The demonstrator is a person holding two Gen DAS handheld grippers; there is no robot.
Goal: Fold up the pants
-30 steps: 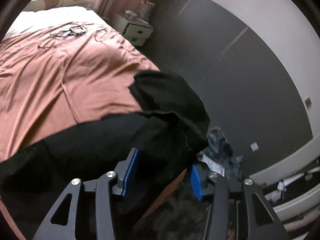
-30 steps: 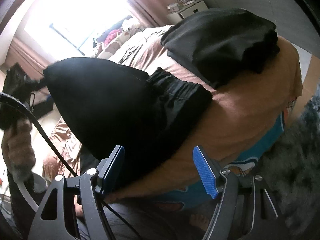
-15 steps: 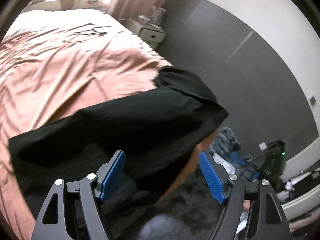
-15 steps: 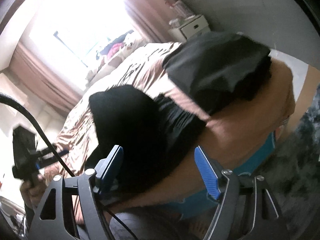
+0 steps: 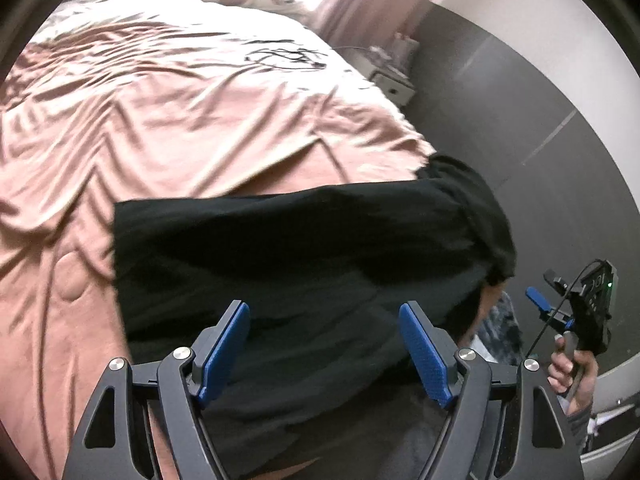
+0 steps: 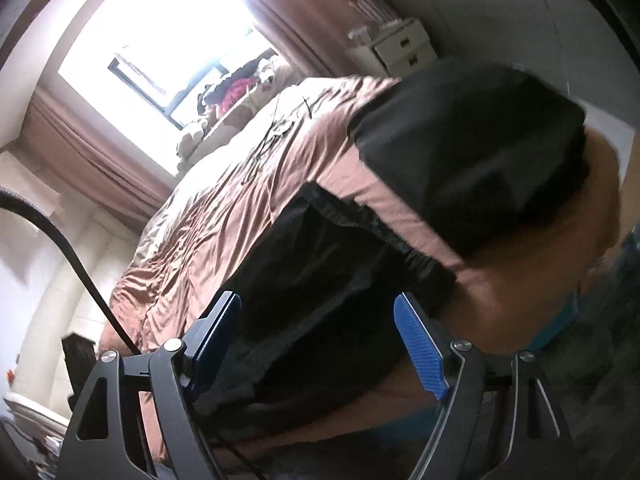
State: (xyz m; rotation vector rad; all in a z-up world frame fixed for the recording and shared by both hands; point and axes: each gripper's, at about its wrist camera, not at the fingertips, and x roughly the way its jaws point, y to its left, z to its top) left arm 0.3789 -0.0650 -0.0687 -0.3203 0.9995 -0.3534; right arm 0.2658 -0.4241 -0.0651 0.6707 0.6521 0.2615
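Observation:
The black pants (image 5: 288,256) lie folded flat across the near corner of the bed, and show in the right wrist view as a dark slab (image 6: 320,272) with the gathered waistband toward the right. My left gripper (image 5: 324,344) hovers over them, open, its blue pads apart and pressing on nothing. My right gripper (image 6: 316,340) is at the bed's edge with its jaws opening; pants cloth lies between and below the pads, untouched by them. The left wrist view also shows the right gripper (image 5: 576,308) off the bed's corner, in a hand. A second folded black garment (image 6: 472,152) lies just beyond.
The pink-brown bedspread (image 5: 160,100) stretches away with a tangle of black cable (image 5: 284,56) on it. A white nightstand (image 6: 404,48) stands by the dark wall. Clothes are piled at the bright window (image 6: 236,88). A grey rug (image 6: 592,380) covers the floor beside the bed.
The left gripper let go of the pants and widened. The lifted fold dropped, so the pants now lie flat. The left gripper moved along them; the right gripper's jaws spread a little.

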